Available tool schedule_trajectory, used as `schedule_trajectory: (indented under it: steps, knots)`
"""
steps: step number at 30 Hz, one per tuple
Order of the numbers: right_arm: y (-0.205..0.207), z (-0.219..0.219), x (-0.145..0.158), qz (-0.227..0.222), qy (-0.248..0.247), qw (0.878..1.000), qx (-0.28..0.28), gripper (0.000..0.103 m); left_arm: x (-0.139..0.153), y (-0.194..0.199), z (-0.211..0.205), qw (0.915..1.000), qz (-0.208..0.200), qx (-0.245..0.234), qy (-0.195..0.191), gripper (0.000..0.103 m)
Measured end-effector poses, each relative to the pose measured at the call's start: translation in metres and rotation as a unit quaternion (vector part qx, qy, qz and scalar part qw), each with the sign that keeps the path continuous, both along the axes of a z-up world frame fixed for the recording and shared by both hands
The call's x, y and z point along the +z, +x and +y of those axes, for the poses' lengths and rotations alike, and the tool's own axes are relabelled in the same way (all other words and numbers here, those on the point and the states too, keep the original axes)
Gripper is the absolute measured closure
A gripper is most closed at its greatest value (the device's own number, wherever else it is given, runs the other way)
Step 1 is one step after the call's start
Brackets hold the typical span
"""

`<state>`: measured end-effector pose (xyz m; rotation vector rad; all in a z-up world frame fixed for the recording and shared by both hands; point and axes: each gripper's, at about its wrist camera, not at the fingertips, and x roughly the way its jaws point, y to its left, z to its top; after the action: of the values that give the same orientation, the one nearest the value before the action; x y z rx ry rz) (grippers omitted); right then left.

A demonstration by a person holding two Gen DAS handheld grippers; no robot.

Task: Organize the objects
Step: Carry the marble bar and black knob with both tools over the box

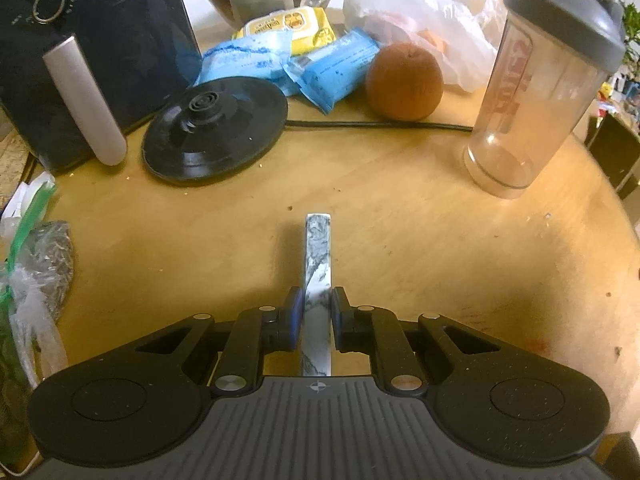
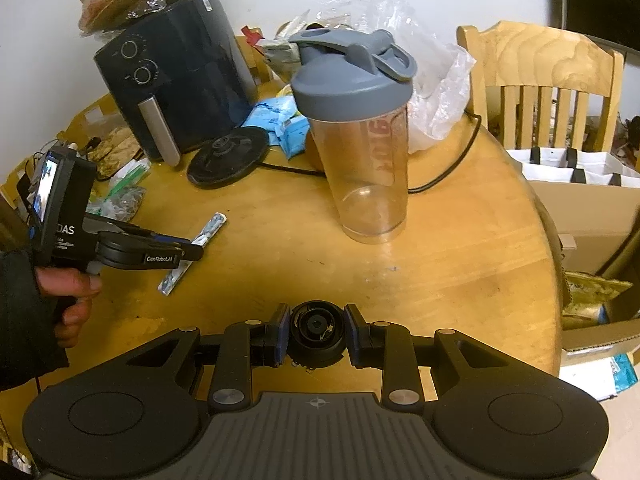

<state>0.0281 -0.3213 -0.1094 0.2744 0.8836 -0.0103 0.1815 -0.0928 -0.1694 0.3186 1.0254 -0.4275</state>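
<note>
Two grippers over a round wooden table (image 2: 460, 240), each clamped on something. Far left, black air fryer (image 2: 176, 76) with two dials and a silver handle, no readable label. Next to it a black round kettle base (image 2: 228, 156) with its cord running right. Left gripper (image 1: 316, 308) has its jaws pressed together on a thin flat sachet (image 1: 318, 264), white with grey-blue print, lying flat on the table near the middle-front; the pads pinch it partway along, far end sticking out ahead. The sachet looks light, soft and bendy, probably a bit slick, so a pinch across the narrow width is right, nearer the middle to stop it drooping. Side of the left gripper's body reads "GenRobot.AI" in the right wrist view, larger lettering partly hidden by the sleeve side. Behind, blue packets (image 1: 332, 68) and a yellow wipes pack (image 1: 292, 26), print too small to read. Orange (image 1: 404, 80) sits just right of those. Clear shaker bottle (image 2: 360, 136) with grey lid stands upright further right, red lettering seen mirrored through the wall, can't read it. Right gripper (image 2: 316, 334) has its jaws clamped on a small black round cap-like part (image 2: 316, 330), hard plastic, rigid, looks light, held by its sides just above the table's near edge
</note>
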Motion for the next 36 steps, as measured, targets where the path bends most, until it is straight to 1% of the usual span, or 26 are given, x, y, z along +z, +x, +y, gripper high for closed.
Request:
schedule_trajectory:
  steps: [7,16,25,36]
  knots:
    - [0.005,0.005,0.004,-0.001,0.001,1.0,0.013,0.072,0.018,-0.007,0.005,0.9998,-0.009,0.009,-0.018,0.087]
    - [0.009,0.012,0.011,-0.01,-0.002,0.999,0.033,0.072,0.035,-0.019,0.014,0.9992,-0.022,0.023,-0.026,0.087]
    - [0.009,0.019,0.017,-0.017,-0.001,0.999,0.05,0.072,0.059,-0.038,0.022,0.9983,-0.04,0.021,-0.038,0.087]
    - [0.007,0.022,0.024,-0.022,0.004,0.997,0.068,0.072,0.08,-0.065,0.033,0.9972,-0.048,0.028,-0.049,0.087]
